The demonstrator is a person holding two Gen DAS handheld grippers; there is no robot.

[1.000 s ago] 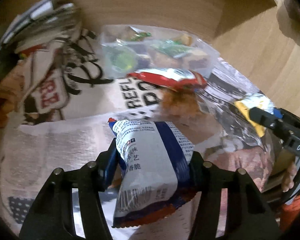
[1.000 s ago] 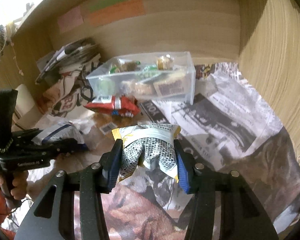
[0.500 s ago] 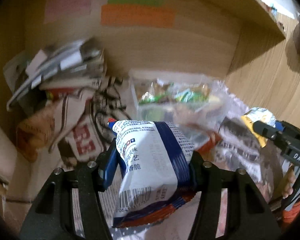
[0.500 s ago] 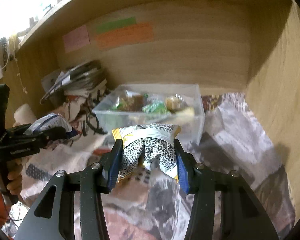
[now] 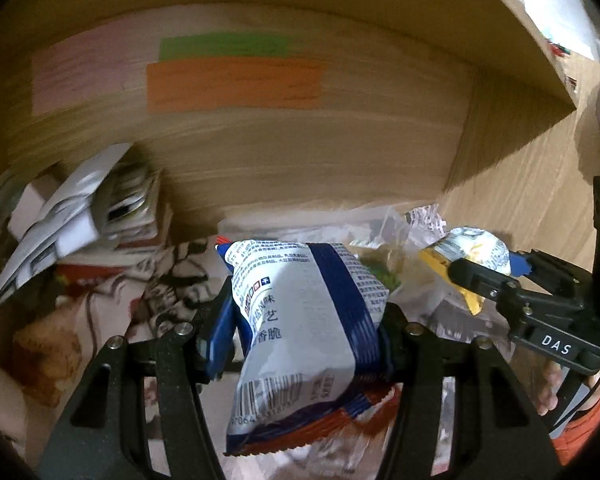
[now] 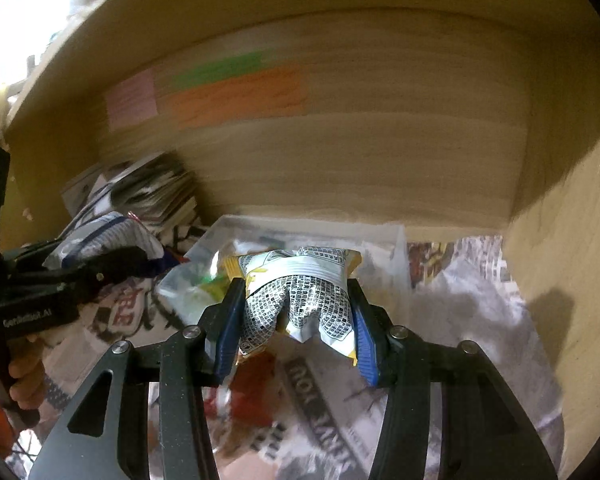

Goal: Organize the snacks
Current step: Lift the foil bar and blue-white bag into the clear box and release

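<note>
My left gripper is shut on a white and blue snack bag and holds it in the air. My right gripper is shut on a yellow and white snack bag and holds it just in front of the clear plastic bin, which has several snacks in it. In the left wrist view the right gripper with its yellow bag is at the right, and the bin is mostly hidden behind the blue bag. In the right wrist view the left gripper is at the left.
A red snack bag lies on the newspaper below my right gripper. A stack of papers and magazines leans at the back left. Wooden walls close the shelf at the back and right, with coloured notes on the back.
Both grippers have risen and tilted up with their bags. The bin and the shelf floor have dropped lower in both views, and the right gripper has come closer to the bin.
</note>
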